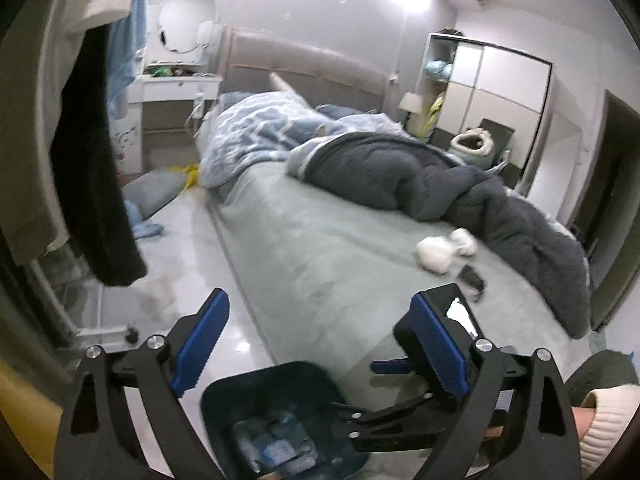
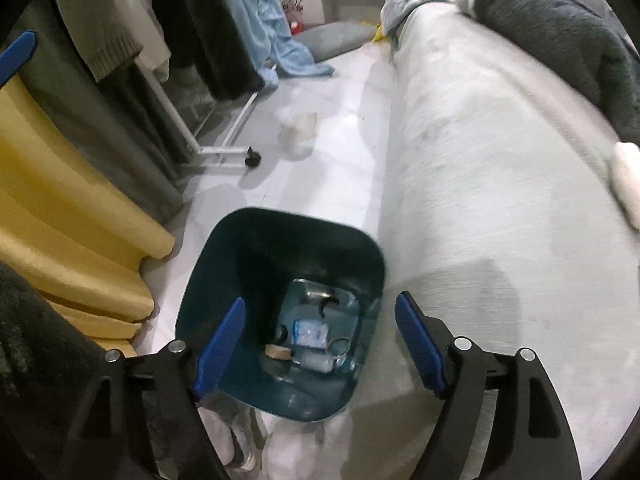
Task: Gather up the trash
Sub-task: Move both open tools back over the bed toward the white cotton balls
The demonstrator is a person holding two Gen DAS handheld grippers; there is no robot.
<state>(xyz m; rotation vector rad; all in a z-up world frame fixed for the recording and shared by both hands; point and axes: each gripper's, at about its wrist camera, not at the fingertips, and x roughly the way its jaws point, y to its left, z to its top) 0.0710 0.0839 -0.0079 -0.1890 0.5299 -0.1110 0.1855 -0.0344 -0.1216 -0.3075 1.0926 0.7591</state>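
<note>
The right gripper (image 2: 320,344) hangs over the dark teal bin (image 2: 224,248) with its 2 blue pads spread wide and nothing between them; below it, at the bottom of the bin, lie clear plastic wrappers and a small printed packet (image 2: 310,334), so this load looks delivered. The left gripper (image 1: 320,344) is likewise spread and empty, pointing out across the bed (image 1: 320,248), with the same bin just under its jaws on the pale floor (image 1: 224,312) beside the mattress. Further out, on the grey-green sheet, sit 2 crumpled white wads (image 1: 434,254) that look like tissue, touching or nearly so, and just in front of them a small dark object (image 1: 472,280) too blurred to name; a heavy grey blanket (image 1: 420,168) lies right behind them. By my reckoning the step in hand is reaching for that trash on the bed. To do it well, I would keep the jaws wide until they straddle 1 wad, come down from the near side so the pads do not snag the blanket or pinch the sheet, and close gently, since soft paper crushes and slips. A pale cup-like scrap (image 2: 298,128) also rests on the floor further along, near the clothes rack foot (image 2: 228,156), and should not be forgotten.
</note>
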